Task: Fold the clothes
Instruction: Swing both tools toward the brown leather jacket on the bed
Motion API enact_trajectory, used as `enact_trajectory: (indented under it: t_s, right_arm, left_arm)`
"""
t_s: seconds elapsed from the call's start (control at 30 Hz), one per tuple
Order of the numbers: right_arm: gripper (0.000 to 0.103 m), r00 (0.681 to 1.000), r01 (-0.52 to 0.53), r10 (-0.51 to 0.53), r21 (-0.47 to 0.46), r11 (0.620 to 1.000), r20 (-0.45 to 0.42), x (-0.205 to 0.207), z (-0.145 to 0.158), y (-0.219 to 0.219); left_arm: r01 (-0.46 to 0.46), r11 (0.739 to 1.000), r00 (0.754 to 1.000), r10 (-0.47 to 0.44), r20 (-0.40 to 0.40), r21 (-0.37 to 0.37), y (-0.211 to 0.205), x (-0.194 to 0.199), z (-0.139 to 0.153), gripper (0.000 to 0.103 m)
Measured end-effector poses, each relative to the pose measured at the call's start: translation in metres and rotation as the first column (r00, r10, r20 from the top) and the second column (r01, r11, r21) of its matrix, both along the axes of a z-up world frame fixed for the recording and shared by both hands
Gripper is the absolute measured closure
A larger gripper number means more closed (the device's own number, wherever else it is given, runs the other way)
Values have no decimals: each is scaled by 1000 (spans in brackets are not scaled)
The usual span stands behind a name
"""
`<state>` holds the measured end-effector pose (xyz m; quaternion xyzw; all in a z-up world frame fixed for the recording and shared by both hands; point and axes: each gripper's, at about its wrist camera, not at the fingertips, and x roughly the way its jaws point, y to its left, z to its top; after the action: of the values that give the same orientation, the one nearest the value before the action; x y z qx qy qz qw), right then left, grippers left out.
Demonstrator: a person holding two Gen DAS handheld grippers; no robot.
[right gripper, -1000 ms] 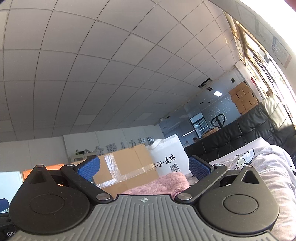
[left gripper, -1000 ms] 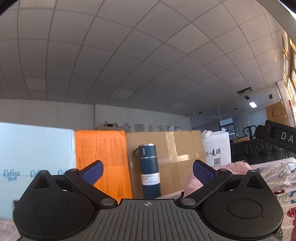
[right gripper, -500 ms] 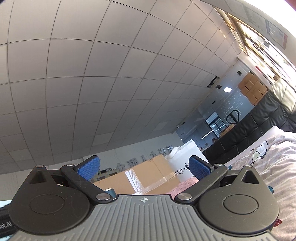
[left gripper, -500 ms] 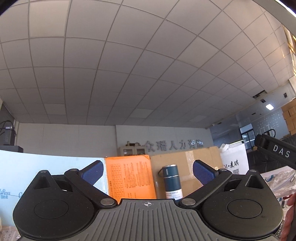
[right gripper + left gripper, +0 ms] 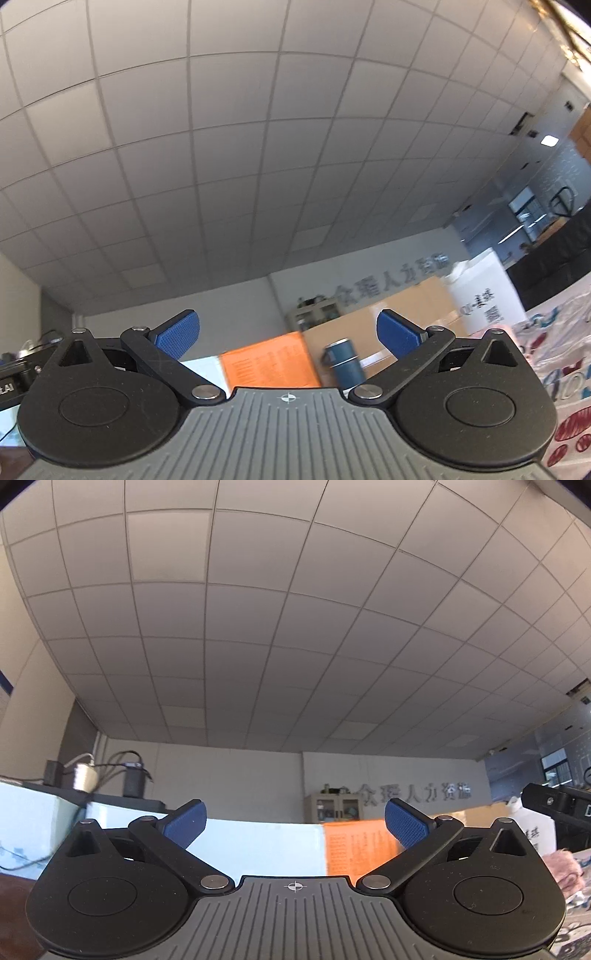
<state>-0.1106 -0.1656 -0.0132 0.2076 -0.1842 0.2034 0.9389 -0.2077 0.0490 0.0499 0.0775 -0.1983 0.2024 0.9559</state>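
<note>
Both cameras point up at the tiled ceiling. My left gripper [image 5: 294, 821] is open and empty, its blue pads wide apart. My right gripper [image 5: 288, 336] is open and empty too. A white printed garment [image 5: 561, 354] shows at the right edge of the right wrist view. A pink fuzzy cloth [image 5: 563, 867] and a strip of printed fabric [image 5: 576, 938] show at the right edge of the left wrist view. Neither gripper touches any cloth.
An orange sheet [image 5: 269, 360], a dark blue bottle [image 5: 345, 360], a cardboard box [image 5: 402, 308] and a white paper bag [image 5: 484, 291] stand against the far wall. A light blue panel [image 5: 258, 845] is at left. The other gripper's black body [image 5: 557, 805] shows at right.
Both grippers have tilted upward and swung left, so the ceiling fills more of each view. The bottle has left the left wrist view. Both stay open.
</note>
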Motion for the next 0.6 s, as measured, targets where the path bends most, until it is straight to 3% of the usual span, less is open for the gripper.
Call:
enact_trajectory:
  t_s: [0.17, 0.27, 0.33, 0.47, 0.6]
  right_arm:
    - [0, 988, -156, 155, -119, 981, -22, -28, 16, 41]
    - [0, 958, -285, 277, -187, 940, -69, -44, 27, 67]
    - [0, 935, -355, 341, -227, 907, -98, -52, 32, 88]
    - [0, 893, -448, 429, -326, 832, -134, -71, 41, 134]
    - [0, 858, -512, 479, -403, 759, -187, -78, 48, 181]
  left_arm:
    - [-165, 983, 986, 163, 36, 84, 31, -40, 20, 0]
    - [-290, 951, 955, 281, 94, 109, 48, -68, 37, 0]
    - [-350, 932, 933, 339, 122, 88, 63, -86, 50, 0]
    - [-366, 929, 916, 369, 156, -49, 103, -113, 80, 0]
    - [-222, 931, 952, 271, 145, -289, 166, -130, 98, 0]
